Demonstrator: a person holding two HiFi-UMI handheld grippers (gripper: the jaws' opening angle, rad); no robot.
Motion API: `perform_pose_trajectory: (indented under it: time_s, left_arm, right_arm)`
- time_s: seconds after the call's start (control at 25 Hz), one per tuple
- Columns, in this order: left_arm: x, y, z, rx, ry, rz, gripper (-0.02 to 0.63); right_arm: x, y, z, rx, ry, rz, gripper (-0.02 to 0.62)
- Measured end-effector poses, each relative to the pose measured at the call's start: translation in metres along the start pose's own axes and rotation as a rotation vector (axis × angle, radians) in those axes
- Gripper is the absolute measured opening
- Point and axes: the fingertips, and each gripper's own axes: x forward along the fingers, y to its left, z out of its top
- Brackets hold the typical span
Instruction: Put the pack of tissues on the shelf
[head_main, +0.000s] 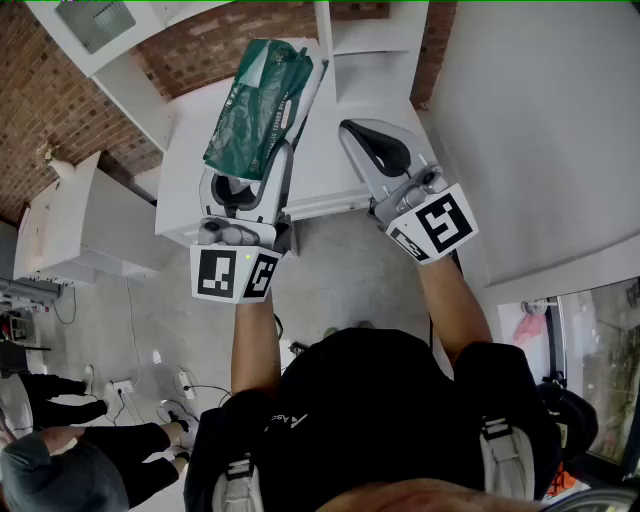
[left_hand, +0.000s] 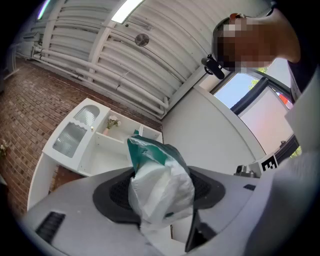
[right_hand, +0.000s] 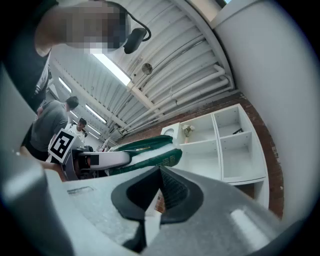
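Jaws of the left gripper (left_hand: 161, 200) stood partly apart, clamped on the lower end of a green and white soft plastic pack of tissues (left_hand: 160, 175), whose crumpled wrapper bulged out between the dark pads. The pack rose up and away from that gripper, its green end pointing toward a white shelf unit with open compartments (left_hand: 100, 150). It hung in the air in front of the unit, inside no compartment. The right gripper (right_hand: 159, 172) had its jaws closed together with nothing between them, and it was held just beside the left one, to its right. From the right gripper view the pack lay level with the upper compartments, one of which held a small vase of flowers (right_hand: 187, 130). Behind the shelf unit ran a red brick wall (left_hand: 30, 110).
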Motion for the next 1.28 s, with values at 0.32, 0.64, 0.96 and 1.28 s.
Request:
perform_pose_trajectory:
  time_s: [0.32,0.64,0.96,1.28]
  left_arm:
    - [0.003,-0.001,0.000,0.009,0.001,0.003,0.264]
    - [0.018,-0.008,-0.002,0.025,-0.001,0.011,0.264]
    - [0.044,-0.015,-0.008,0.054,0.005,0.052,0.264]
    - [0.069,-0.015,-0.010,0.080,0.001,0.069,0.264]
  right_arm:
    - [0.001,0.000,0.000,0.026,-0.018,0.021,0.000]
    - [-0.006,-0.016,-0.002,0.030,-0.020,0.029,0.000]
    - [-0.016,-0.053,-0.001,0.027,-0.029,0.048,0.000]
    - [-0.002,-0.078,0.006,-0.013,-0.057,0.099,0.000]
